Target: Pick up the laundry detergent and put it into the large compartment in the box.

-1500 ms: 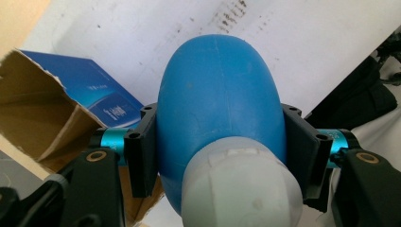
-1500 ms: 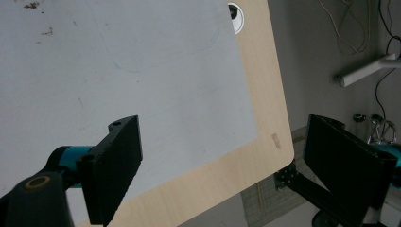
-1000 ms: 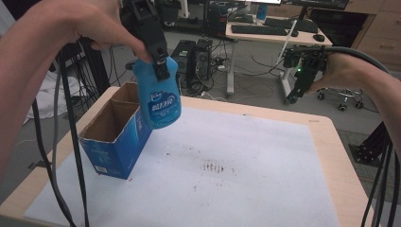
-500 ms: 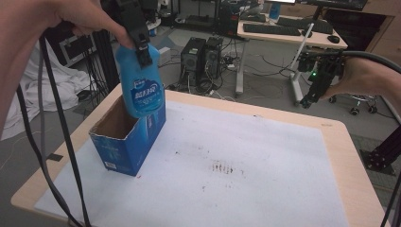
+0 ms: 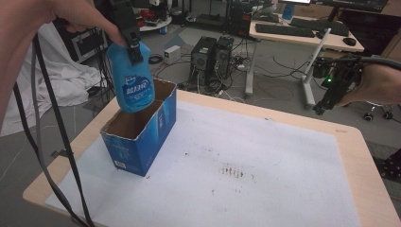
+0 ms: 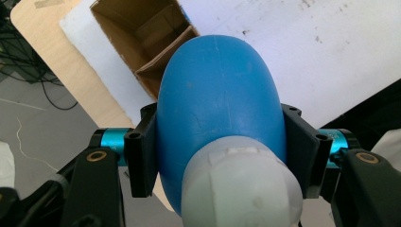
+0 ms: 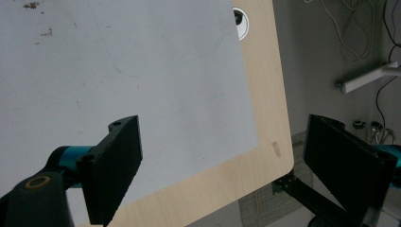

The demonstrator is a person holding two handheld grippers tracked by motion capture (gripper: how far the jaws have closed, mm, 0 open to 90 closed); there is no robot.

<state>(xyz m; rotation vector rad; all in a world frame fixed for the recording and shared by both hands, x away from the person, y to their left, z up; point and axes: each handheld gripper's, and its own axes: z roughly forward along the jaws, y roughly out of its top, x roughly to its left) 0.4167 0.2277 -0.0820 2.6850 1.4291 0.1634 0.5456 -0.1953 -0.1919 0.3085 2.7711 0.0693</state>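
1. The glossy blue plastic bottle (image 5: 131, 78) has a rounded body, a pale translucent cap and a blue-and-white printed label on its front.
2. The left gripper (image 5: 131, 40) is clamped on the bottle near its cap end; in the left gripper view its black jaws press on either side of the blue body (image 6: 220, 113).
3. The bottle hangs upright in the air, its base just above the open top of the blue cardboard box (image 5: 142, 137), which is brown inside with a divider across it.
4. The right gripper (image 5: 331, 92) is held above the far right edge of the table, its jaws wide apart with nothing between them.
5. The light wooden table (image 5: 364, 161) carries a white sheet (image 5: 265, 156) marked with small dark stains.
6. Behind it are computer towers (image 5: 213, 52), cables on the grey floor and a desk with a keyboard (image 5: 309, 24).
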